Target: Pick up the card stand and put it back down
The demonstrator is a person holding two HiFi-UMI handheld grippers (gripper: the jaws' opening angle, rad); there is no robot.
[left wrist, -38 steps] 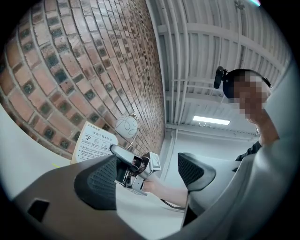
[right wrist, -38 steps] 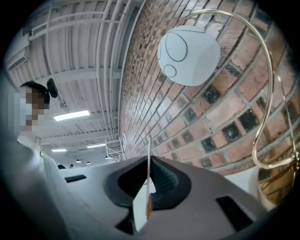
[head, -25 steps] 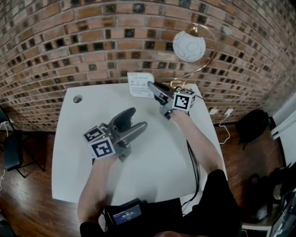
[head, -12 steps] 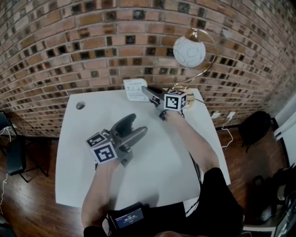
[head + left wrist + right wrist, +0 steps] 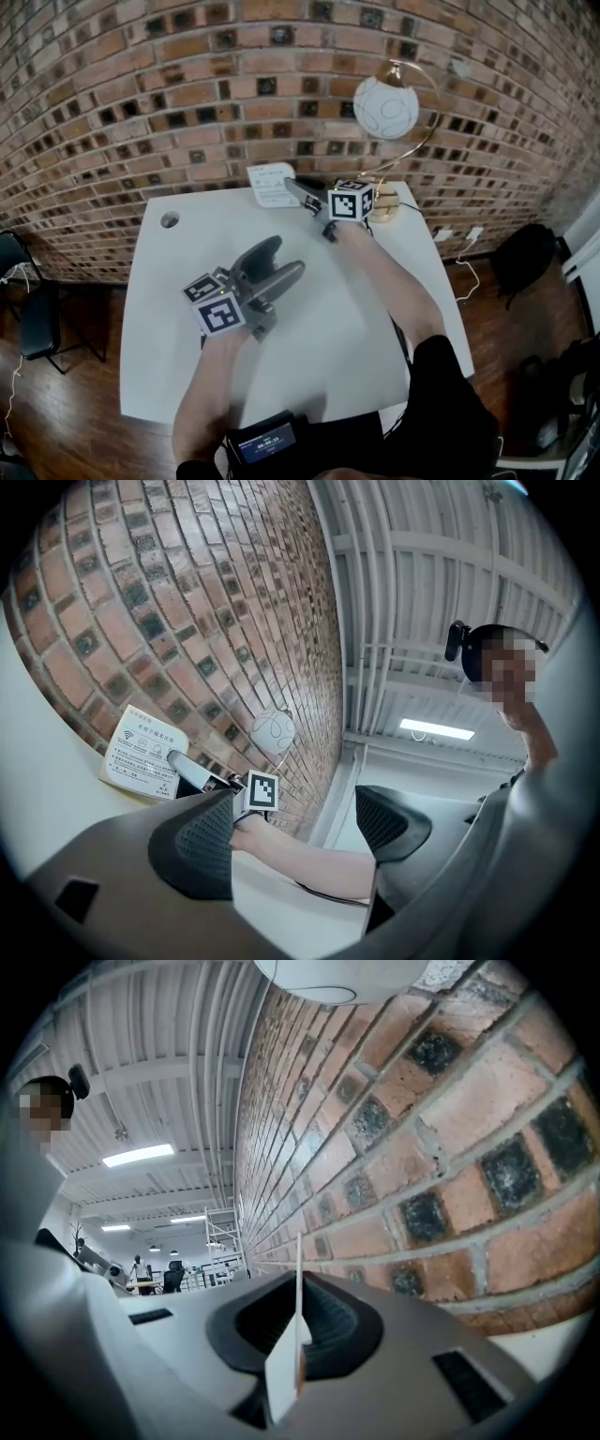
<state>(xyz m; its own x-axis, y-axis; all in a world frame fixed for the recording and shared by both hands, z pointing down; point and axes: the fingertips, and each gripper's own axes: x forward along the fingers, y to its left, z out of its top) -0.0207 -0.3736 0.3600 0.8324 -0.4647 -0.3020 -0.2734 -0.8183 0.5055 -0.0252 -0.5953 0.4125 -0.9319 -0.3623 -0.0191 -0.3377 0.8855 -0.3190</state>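
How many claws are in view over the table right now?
2. The left claw hangs open over the middle of the table, holding nothing. The right claw is at the far edge beside the lamp, shut on the card stand. None appear hidden.

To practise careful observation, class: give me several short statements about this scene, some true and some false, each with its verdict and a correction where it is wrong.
1. The right gripper is shut on the card stand. True.
2. The left gripper also grips the card stand. False: its jaws stand apart with nothing between them, away from the stand.
3. A lamp with a white globe stands at the back of the table. True.
4. The wall behind the table is plain white plaster. False: it is brick.
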